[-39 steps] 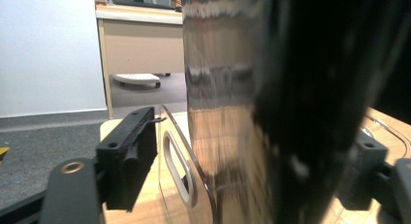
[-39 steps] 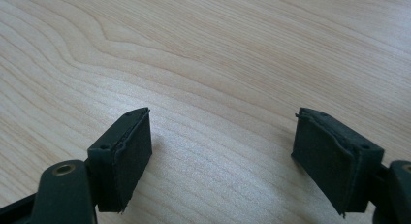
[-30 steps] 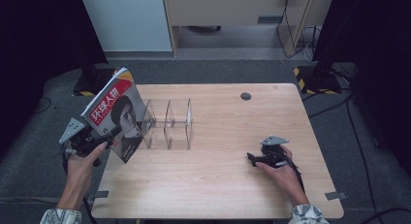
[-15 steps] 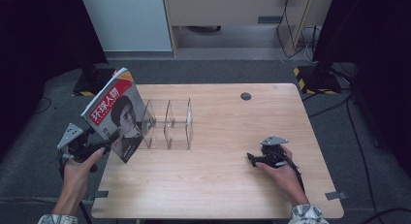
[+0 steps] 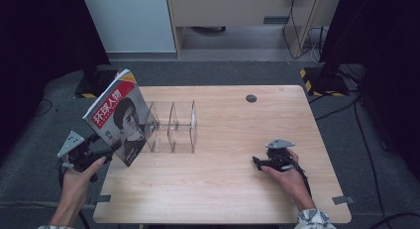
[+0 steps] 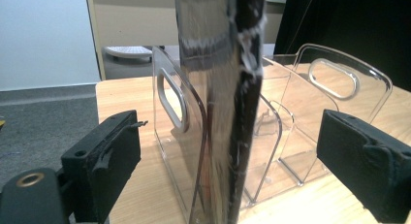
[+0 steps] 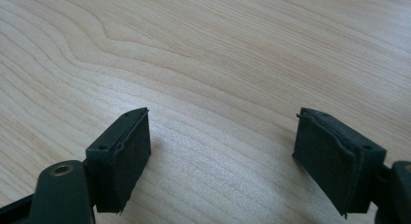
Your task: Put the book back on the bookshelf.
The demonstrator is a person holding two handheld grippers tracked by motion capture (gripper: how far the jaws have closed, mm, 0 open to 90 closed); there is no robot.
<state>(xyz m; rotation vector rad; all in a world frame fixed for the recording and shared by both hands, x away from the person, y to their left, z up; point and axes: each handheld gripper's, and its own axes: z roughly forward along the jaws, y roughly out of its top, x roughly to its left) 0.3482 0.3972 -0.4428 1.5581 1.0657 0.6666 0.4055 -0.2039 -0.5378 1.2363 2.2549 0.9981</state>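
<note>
- Over at the tabletop's (image 5: 223,189) left edge: left gripper (image 5: 111,149) with jaws spread wide, pads clear of the magazine (image 5: 119,120) on both sides.
- Magazine standing edge-on between those jaws in the left gripper view (image 6: 223,88), tilted, cover facing the person, pressed up against the outermost divider of the clear rack (image 5: 173,127).
- Hard to tell whether its bottom edge sits inside the first slot or just outside it; glare on the clear plastic (image 6: 334,83) hides the foot.
- Near the front right corner: right gripper (image 5: 260,162) low over bare wood, jaws wide (image 7: 220,151), holding nothing.
- Big risk: nothing clamping the magazine. Floppy pages, tall lean, so a slide or flop toward the left edge and off the tabletop looks quite possible.
- Second risk: closing too low or off-centre on the spine, buckling the cover instead of gripping it.
- Third: shoving sideways while reclamping. Light rack, no hand steadying it, right gripper well apart from it, so likely to skid toward the right edge or tip.
- Fourth: catching a pad on the divider's handle cut-out, so close beside the near jaw, and dragging rack and magazine together.
- Safest call from here, by the look of it: close gently on the magazine before any push.
</note>
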